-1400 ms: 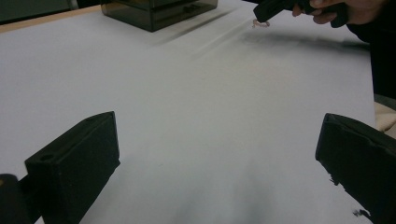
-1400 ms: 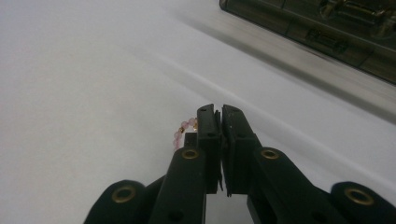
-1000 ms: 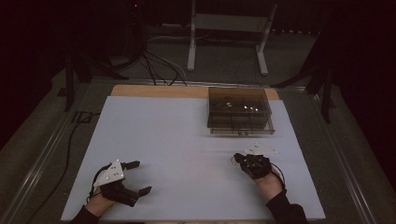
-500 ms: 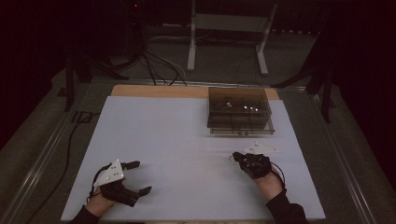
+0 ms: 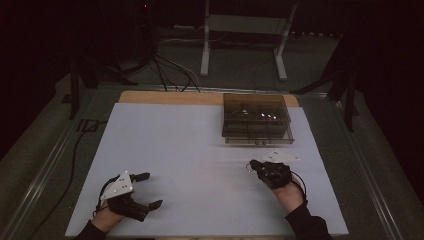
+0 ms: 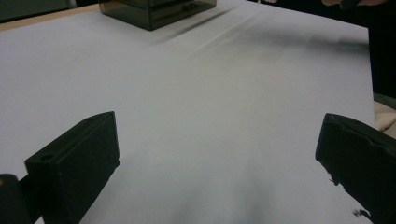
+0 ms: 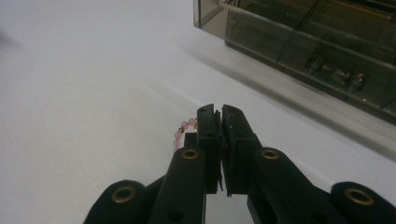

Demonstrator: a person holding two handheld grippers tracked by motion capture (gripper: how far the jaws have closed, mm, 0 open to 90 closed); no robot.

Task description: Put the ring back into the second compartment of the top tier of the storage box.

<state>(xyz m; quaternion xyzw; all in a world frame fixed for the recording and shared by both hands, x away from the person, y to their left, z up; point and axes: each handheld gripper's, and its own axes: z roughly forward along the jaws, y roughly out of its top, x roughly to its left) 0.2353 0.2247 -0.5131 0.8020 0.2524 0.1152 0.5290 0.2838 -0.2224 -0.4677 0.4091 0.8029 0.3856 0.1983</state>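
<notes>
A pink bead bracelet (image 7: 183, 131) with small gold beads hangs from my right gripper (image 7: 218, 116), whose jaws are shut on it just above the white tabletop. From above, the right gripper (image 5: 256, 165) sits near the table's right front, with the bracelet (image 5: 248, 168) a faint loop at its tip. A smoked clear drawer box (image 5: 256, 119) stands just beyond it, also close at upper right in the right gripper view (image 7: 303, 42). My left gripper (image 5: 147, 190) rests at the left front, jaws wide apart with nothing between them (image 6: 219, 158).
A white sheet (image 5: 190, 150) covers the table, with a wooden strip (image 5: 165, 97) along the far edge. A white paper scrap (image 5: 280, 156) lies in front of the box. Cables and a metal stand (image 5: 245, 40) occupy the dark floor beyond.
</notes>
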